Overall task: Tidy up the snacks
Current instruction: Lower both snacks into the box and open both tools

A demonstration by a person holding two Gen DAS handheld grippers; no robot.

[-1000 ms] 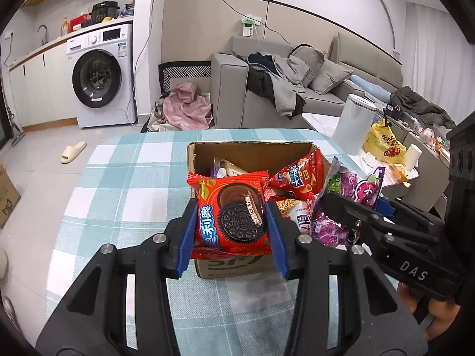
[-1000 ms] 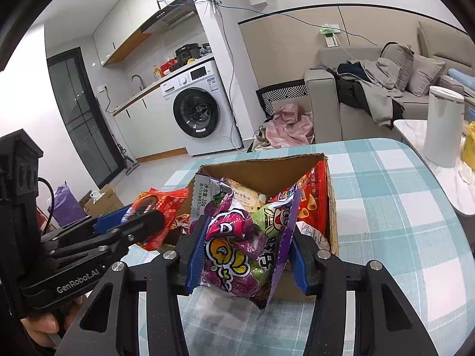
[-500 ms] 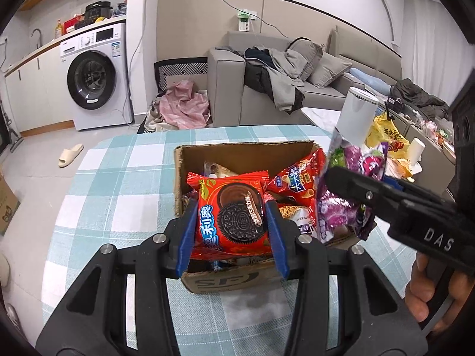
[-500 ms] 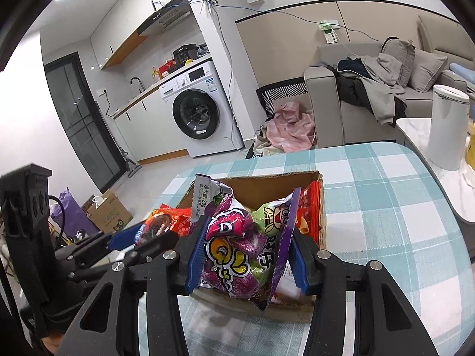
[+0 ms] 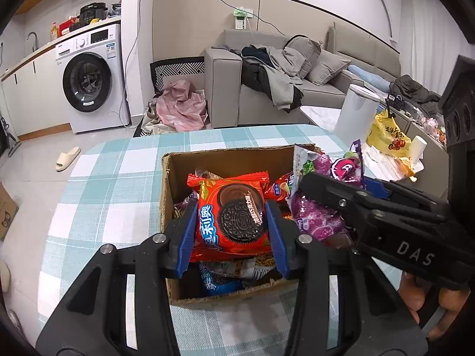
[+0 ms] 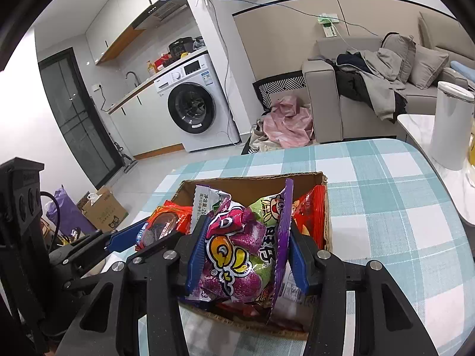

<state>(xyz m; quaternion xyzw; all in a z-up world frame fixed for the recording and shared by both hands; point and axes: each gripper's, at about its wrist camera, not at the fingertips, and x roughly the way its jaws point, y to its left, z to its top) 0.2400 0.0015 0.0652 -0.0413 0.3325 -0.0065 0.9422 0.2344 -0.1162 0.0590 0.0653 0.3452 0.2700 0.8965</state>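
**Both grippers loaded over the box**

Left wrist: my left gripper (image 5: 231, 231) is clamped on a red Oreo pack (image 5: 233, 218), above the cardboard box (image 5: 225, 160) mid-table (image 5: 98, 190).

Right wrist: my right gripper (image 6: 245, 255) pinches a purple candy bag (image 6: 237, 255) over the box's near edge.

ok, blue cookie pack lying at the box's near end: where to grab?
Judging loosely: pinch the blue cookie pack across its exposed flat end, coming from above, once the red Oreo pack held in the left gripper clears; cardboard box walls block the sides.
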